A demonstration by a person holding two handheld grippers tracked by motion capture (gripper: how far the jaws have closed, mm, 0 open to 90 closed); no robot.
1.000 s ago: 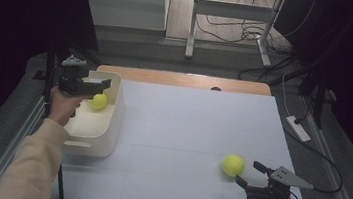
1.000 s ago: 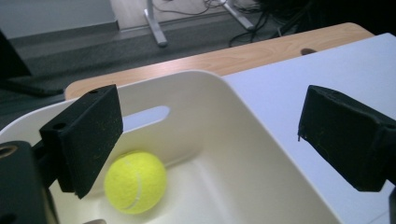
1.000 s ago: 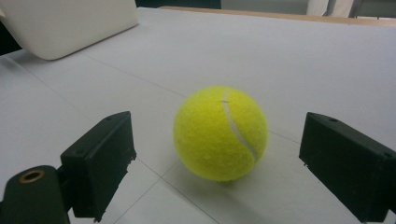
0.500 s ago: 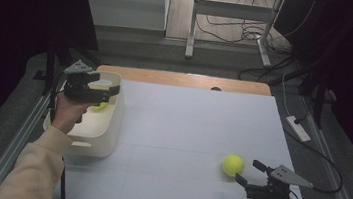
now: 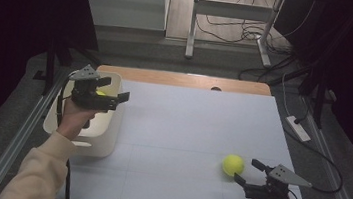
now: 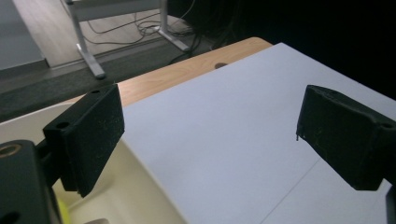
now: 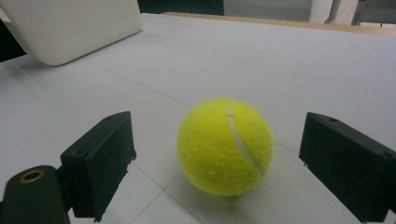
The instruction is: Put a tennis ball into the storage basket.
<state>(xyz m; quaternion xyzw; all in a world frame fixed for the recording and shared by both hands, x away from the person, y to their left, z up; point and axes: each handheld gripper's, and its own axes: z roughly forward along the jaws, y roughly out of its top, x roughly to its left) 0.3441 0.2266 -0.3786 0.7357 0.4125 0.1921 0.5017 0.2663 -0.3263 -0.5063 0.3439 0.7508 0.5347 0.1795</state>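
A yellow tennis ball (image 5: 233,165) rests on the white table top (image 5: 186,126) at the front right. My right gripper (image 5: 249,171) sits just behind it, open, jaws pointing at the ball. In the right gripper view the ball (image 7: 210,149) lies between the open jaws of my right gripper (image 7: 219,140), clear of both pads. My left gripper (image 5: 114,88) hovers open and empty over the right rim of the cream bin (image 5: 104,141). A second yellow ball (image 5: 100,92) peeks out inside the bin behind it. In the left gripper view my left gripper (image 6: 210,121) stands wide with nothing between the jaws.
The bin (image 7: 70,28) stands at the table's left edge. A wooden strip (image 5: 182,79) runs along the far edge. Metal rails (image 5: 19,137) flank the table. Beyond it are a desk frame (image 5: 233,25) and floor cables (image 5: 290,57).
My left gripper has moved right, from over the bin's middle to over its right rim, turning toward the table. The ball in the bin is now mostly hidden. The right gripper has stayed put.
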